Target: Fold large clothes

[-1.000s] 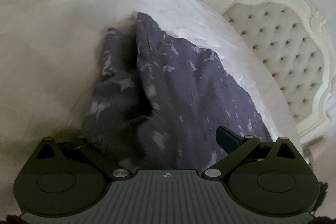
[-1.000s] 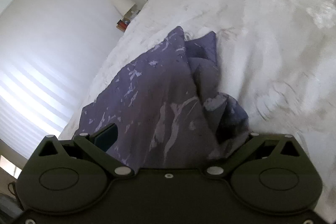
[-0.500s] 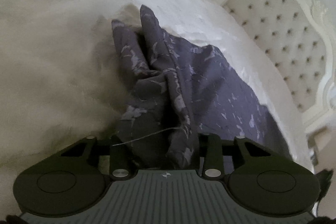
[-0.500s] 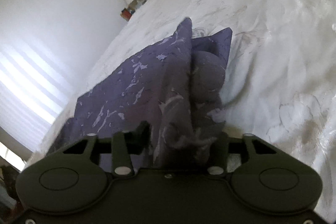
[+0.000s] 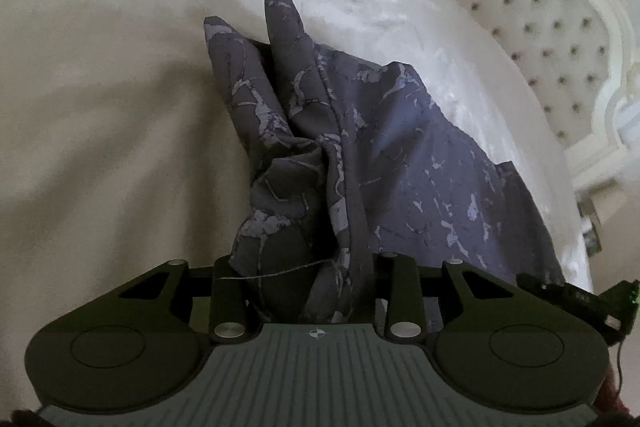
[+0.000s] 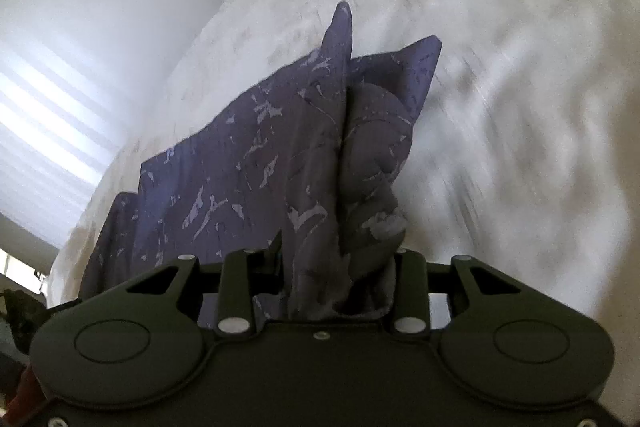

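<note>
Purple-grey fabric with a pale marbled print, a large thin garment, lies on a white satin-like bedspread and rises in a bunched ridge into both claws. In the left wrist view, the left gripper has its two black fingers drawn in close, with a thick wad of the cloth pinched between them; a loose thread crosses the wad just above the grey ribbed body. From that pinch the cloth runs away from the camera in two narrow folds that end in pointed tips, while a wider flat part spreads to the right over the bedspread. Beyond it stands a cream tufted headboard with a carved frame. In the right wrist view, the right gripper is likewise closed down on a gathered bundle of the same garment, the fabric filling the narrow gap between its fingers. Here the flat part stretches to the left toward the bed's edge, and two pointed folds stand up ahead of the claw. The bedspread on the right is blurred. A white wall with bright horizontal bands of light fills the left side, and a small red and white object, too blurred to identify, sits by the wall at the far edge of the bed.
</note>
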Tool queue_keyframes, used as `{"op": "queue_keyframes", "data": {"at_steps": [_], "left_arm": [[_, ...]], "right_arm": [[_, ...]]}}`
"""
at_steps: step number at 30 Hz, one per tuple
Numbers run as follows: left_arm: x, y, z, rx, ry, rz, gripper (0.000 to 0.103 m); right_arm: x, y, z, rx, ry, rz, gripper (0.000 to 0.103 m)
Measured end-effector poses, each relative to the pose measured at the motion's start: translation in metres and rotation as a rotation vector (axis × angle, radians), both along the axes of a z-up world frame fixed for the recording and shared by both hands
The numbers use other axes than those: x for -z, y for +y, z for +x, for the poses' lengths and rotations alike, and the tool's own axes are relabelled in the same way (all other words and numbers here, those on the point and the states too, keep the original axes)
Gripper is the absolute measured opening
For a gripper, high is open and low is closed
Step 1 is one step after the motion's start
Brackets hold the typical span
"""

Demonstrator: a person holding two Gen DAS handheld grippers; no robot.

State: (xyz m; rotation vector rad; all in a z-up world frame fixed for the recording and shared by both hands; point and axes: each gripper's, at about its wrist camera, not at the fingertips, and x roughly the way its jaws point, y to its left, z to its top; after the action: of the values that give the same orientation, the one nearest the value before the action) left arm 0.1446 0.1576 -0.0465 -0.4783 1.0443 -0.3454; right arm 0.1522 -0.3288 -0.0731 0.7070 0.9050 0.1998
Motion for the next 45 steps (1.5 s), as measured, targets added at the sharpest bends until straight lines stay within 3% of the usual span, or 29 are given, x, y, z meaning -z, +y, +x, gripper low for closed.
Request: {"op": "queue_keyframes", "data": {"at_steps": [3,5,7,9,12,18,22,31,38,45], "left_arm": [[-0.001,0.005,-0.029,0.021,0.015,0.004,0.036],[0.001,0.01,-0.044,0.029,0.003,0.028,0.044],[0.001,0.009,-0.051,0.015,-0.022,0.066,0.059],[0.002,0.013,-0.056,-0.016,-0.054,0.088,0.066],[-0.004,0.011,-0.06,-0.053,-0.083,0.103,0.068],[-0.024,0.001,-0.082,-0.12,-0.195,0.196,0.075],[-0.039,-0.003,-0.099,-0.15,-0.261,0.234,0.076],[-0.065,-0.068,-0.088,-0.01,-0.333,0.318,0.086],[-0.049,-0.117,-0.048,0.007,-0.351,0.334,0.086],[-0.006,-0.125,0.004,-0.066,-0.296,0.504,0.086]], "right_arm": [[-0.003,0.001,-0.035,-0.023,0.052,-0.008,0.051],[-0.005,0.001,-0.053,-0.039,0.079,-0.022,0.057],[-0.005,0.0,-0.067,-0.042,0.105,-0.052,0.07],[-0.004,-0.004,-0.072,-0.045,0.105,-0.05,0.08],[-0.001,-0.013,-0.069,-0.007,0.104,-0.03,0.091],[0.001,-0.031,-0.048,0.027,0.06,-0.056,0.094],[0.008,-0.028,-0.029,-0.012,0.014,-0.042,0.102],[0.02,-0.005,-0.026,-0.101,-0.073,-0.107,0.103],[0.019,0.002,-0.027,-0.126,-0.079,-0.151,0.103],[0.02,0.001,-0.027,-0.123,-0.084,-0.145,0.103]]}}
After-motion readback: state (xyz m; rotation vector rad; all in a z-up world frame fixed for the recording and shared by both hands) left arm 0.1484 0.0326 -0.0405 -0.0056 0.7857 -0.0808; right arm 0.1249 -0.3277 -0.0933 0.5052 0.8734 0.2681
